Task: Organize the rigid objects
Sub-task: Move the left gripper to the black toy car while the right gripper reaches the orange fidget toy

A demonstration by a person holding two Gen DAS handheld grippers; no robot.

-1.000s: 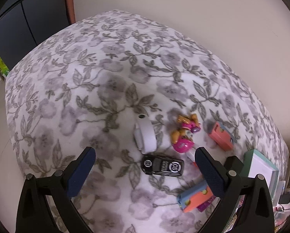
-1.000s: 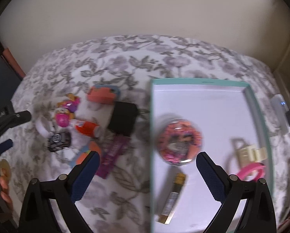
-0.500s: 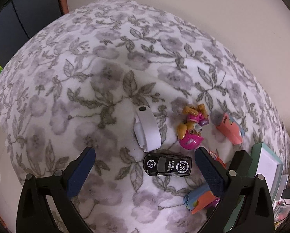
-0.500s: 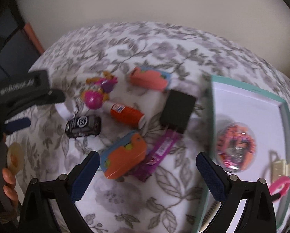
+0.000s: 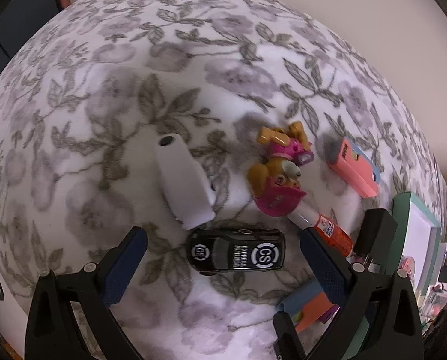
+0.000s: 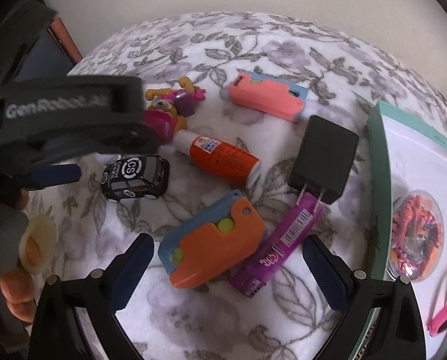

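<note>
Step in hand, judged from the layout: pick phase, w/ both grippers lined up over loose items that have yet to go into the tray (image 6: 382, 162).

Left gripper (image 5: 223, 249): jaws spread wide, holding nothing, w/ the car (image 5: 236, 253) lying crosswise between the fingertips on the floral cloth (image 5: 103, 75) covering the tabletop. The car touches neither pad as far as can be seen. Just beyond it lie a white roll (image 5: 183, 180) and a pup toy (image 5: 278, 171); the roll's near end sits v. close to the car, maybe touching.

Right gripper (image 6: 227, 262): jaws also spread, empty, hanging over the orange case (image 6: 214, 246), which leans against a purple pack (image 6: 278, 240). Further off lie a glue bottle (image 6: 220, 159), a black charger (image 6: 323, 159) w/ prongs over the pack, and a pink case (image 6: 266, 96) toward the far edge.

The tray sits at the tabletop's right edge & already holds a round pod (image 6: 416, 234) plus other bits, partly cut off.

Next move prob. calls for the left gripper to drop a little, then close across the car's length or turn to take its narrower sides. Hard shell, smooth, on wheels, so it may roll or squirt out unless squeezed squarely. It should avoid nudging the roll. The right gripper needs the orange case only, not the pack under its edge.
</note>
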